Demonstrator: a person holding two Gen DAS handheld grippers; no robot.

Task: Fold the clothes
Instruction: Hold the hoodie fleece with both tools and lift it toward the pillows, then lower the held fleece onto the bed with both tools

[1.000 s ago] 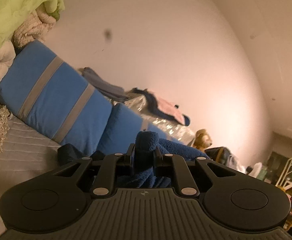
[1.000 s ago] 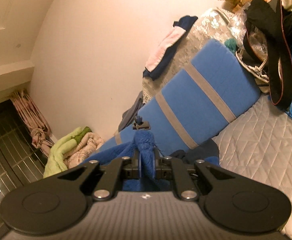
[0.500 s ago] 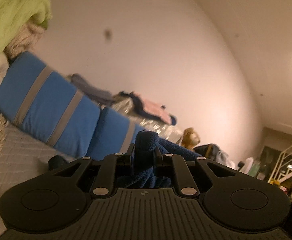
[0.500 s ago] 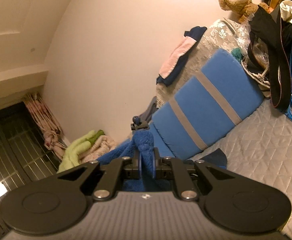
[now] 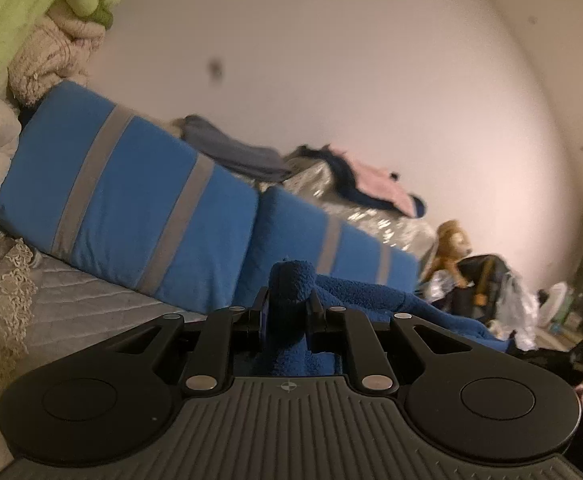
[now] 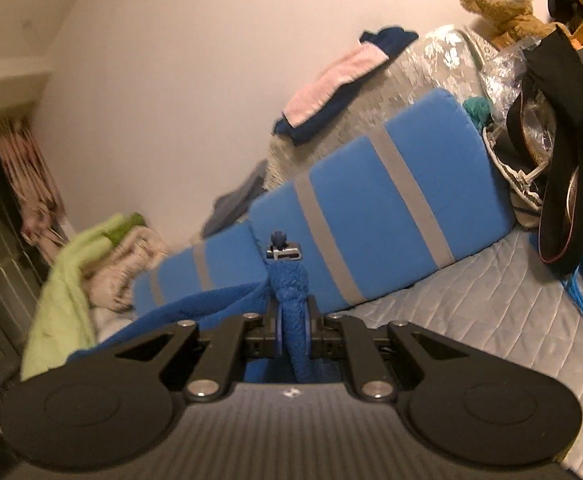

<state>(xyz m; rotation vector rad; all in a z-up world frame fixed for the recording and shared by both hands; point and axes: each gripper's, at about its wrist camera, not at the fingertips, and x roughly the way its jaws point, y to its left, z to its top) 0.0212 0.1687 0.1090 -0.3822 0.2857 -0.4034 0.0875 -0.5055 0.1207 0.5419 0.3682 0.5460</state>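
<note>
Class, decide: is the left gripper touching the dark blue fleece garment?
Touching. The left wrist view shows the left gripper shut on a bunched fold of the fleece garment.

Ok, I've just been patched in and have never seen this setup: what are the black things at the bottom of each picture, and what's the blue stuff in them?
Those black shapes are two hand-held grippers; a person carries one in each hand. Each picture comes from a camera on one gripper, looking forward along its two fingers.

In the left view, the left gripper is shut on a bunch of a blue fleece garment. In the right view, the right gripper is shut on another bunch of the same garment, which stretches between them.

Beyond lies a quilted bed with blue striped cushions along the wall, a teddy bear, pink and navy clothes, and a green blanket.
</note>
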